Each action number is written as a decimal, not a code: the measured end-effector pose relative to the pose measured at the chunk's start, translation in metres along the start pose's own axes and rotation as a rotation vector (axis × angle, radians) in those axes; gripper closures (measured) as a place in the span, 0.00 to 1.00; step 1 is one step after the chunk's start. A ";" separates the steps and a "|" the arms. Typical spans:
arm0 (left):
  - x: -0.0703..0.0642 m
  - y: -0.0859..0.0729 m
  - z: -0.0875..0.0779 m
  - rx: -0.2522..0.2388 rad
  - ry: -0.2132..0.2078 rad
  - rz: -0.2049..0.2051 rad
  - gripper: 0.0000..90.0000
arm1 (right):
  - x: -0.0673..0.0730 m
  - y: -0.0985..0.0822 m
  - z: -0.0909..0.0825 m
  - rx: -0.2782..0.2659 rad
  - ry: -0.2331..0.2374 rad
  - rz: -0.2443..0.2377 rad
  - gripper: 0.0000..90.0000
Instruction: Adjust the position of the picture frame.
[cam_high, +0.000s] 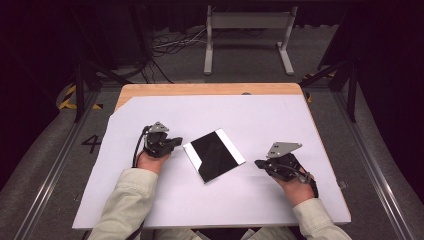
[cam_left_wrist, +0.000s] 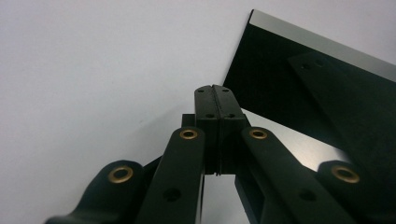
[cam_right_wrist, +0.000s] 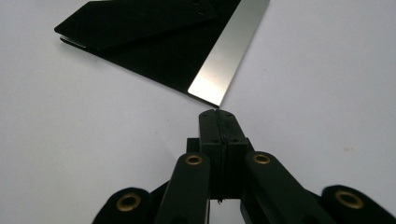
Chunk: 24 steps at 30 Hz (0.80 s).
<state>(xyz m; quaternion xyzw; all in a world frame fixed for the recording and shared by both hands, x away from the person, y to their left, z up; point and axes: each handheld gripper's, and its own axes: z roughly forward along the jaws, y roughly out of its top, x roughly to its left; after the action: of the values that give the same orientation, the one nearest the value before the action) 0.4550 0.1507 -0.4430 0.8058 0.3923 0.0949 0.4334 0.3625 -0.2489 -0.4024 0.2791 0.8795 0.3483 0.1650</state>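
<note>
Panel: the flat panel (cam_high: 214, 155) lies on the sheet (cam_high: 260, 120), between the two grippers, turned corner-wise to the table edge.
Left gripper: the left gripper (cam_high: 176, 141) rests on the sheet just left of the panel, jaws pressed together, tips at the panel's near corner (cam_left_wrist: 215, 88).
Right gripper: the right gripper (cam_high: 258, 163) sits to the panel's right, a little apart in the high view, jaws together, tips just before the panel's corner (cam_right_wrist: 218, 113).
Sheet: spread over the table (cam_high: 210, 89), whose far edge lies beyond it.
Stand: a frame (cam_high: 248, 37) stands on the floor behind the table.
</note>
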 end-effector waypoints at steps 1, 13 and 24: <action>0.001 0.001 0.003 0.008 0.005 0.001 1.00 | -0.001 -0.002 -0.003 -0.002 -0.002 0.006 1.00; 0.008 0.008 0.016 0.107 -0.076 -0.042 1.00 | -0.012 -0.014 -0.027 -0.020 -0.033 0.049 1.00; 0.002 0.005 0.013 0.151 -0.157 -0.024 1.00 | -0.030 -0.020 -0.058 -0.091 -0.070 0.105 1.00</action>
<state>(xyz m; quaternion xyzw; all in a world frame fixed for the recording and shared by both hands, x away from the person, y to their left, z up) 0.4652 0.1430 -0.4474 0.8362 0.3728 -0.0037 0.4021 0.3508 -0.3093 -0.3728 0.3291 0.8406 0.3861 0.1896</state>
